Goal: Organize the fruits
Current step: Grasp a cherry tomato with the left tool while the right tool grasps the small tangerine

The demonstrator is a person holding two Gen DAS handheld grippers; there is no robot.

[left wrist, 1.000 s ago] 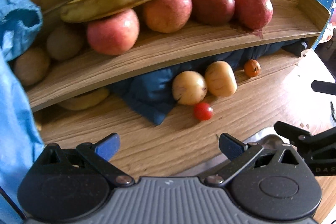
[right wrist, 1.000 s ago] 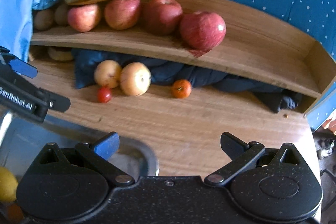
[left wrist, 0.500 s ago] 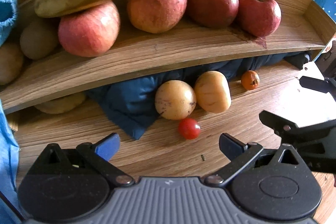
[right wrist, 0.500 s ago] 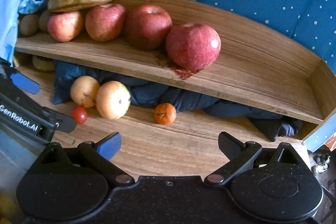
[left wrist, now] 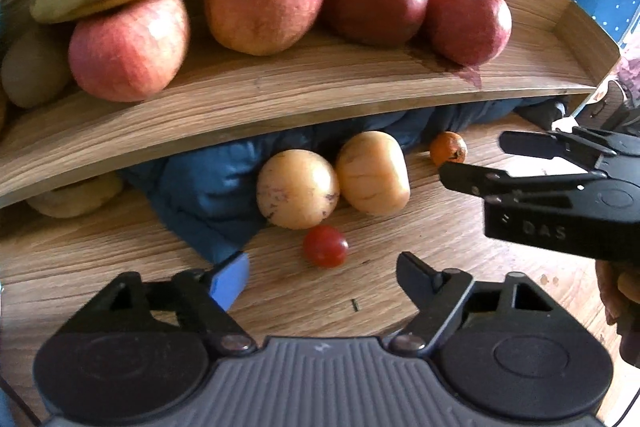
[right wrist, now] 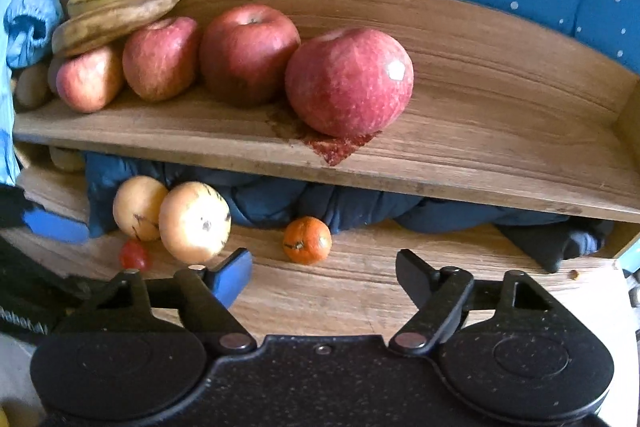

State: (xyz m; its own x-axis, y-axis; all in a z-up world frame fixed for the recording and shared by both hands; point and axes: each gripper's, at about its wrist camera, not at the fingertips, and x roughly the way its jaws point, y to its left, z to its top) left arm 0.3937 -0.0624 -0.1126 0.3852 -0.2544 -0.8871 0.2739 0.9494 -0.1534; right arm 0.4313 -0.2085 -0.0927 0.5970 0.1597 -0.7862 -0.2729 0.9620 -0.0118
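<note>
On the curved wood-grain shelf (right wrist: 460, 131), speckled bananas (right wrist: 120, 11) are stacked at the left over a row of four round red apples (right wrist: 348, 81) (matte, faintly streaked). Below, on the wooden tabletop (left wrist: 120, 267), two smooth pale-yellow fruits (left wrist: 298, 189) are pressed against crumpled dark blue cloth (left wrist: 200, 195). A glossy cherry tomato (left wrist: 325, 247) lies just ahead of the left gripper (left wrist: 322, 277), whose jaws are closing on nothing. Further right, a dimpled small orange (right wrist: 307, 240), possibly a mandarin, is seen ahead of the right gripper (right wrist: 324, 275), likewise closing empty.

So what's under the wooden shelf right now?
Under the wooden shelf, a dark blue cloth is bunched along the desk. Two pale yellow fruits rest against its front edge, and another yellowish fruit lies at far left. Anything behind the cloth is hidden.
</note>
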